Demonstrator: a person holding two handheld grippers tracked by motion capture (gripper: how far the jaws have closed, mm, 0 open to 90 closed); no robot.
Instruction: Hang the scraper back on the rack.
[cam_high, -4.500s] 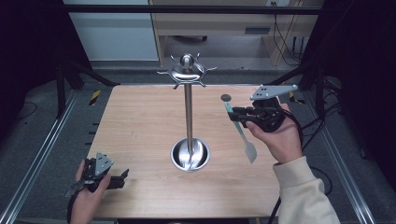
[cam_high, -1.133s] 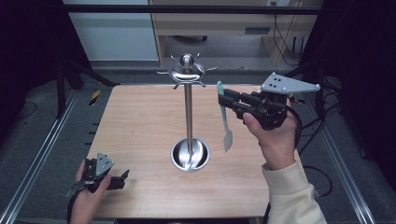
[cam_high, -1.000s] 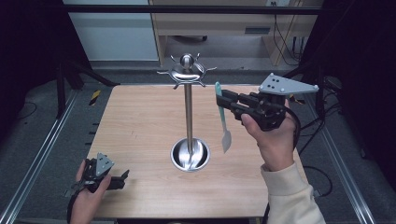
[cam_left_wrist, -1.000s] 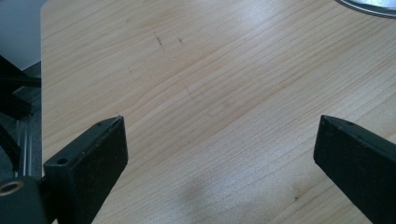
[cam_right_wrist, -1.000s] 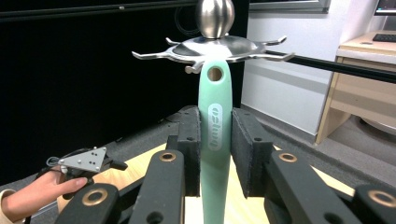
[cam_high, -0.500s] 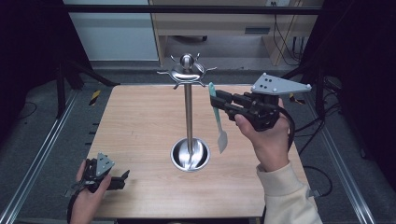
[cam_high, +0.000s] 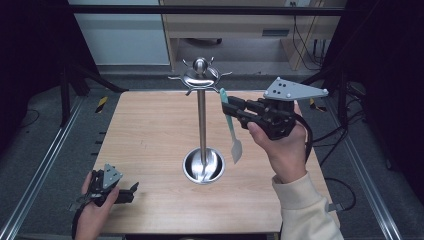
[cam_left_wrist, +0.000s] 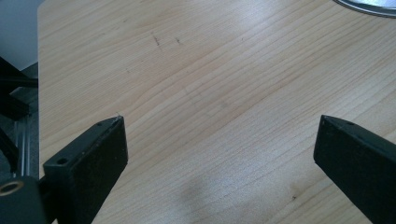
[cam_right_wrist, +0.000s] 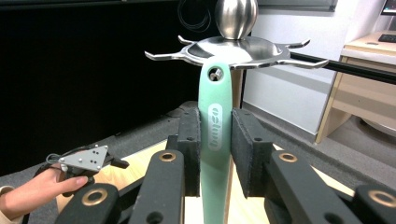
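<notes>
High view: right gripper (cam_high: 229, 106) holds a spatula (cam_high: 231, 127) just beside the rack (cam_high: 201, 80), blade hanging over the bench (cam_high: 145, 135). Left gripper view: jaws spread, empty. Right gripper view: jaws pinching the green handle below its hang-hole; probably light, stiff, somewhat slick.

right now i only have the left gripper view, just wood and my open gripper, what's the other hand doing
Observer: The right gripper is shut on a mint green spatula, held up by the top of the metal stand.
Operator: is it hung on the stand yet
Observer: Not that I can tell. In the right gripper view the handle's hole sits just below the hooks, with no hook seen going through it.
Operator: where's the blade end
Observer: In the high view the pale blade hangs down beside the pole, above the table.
</notes>
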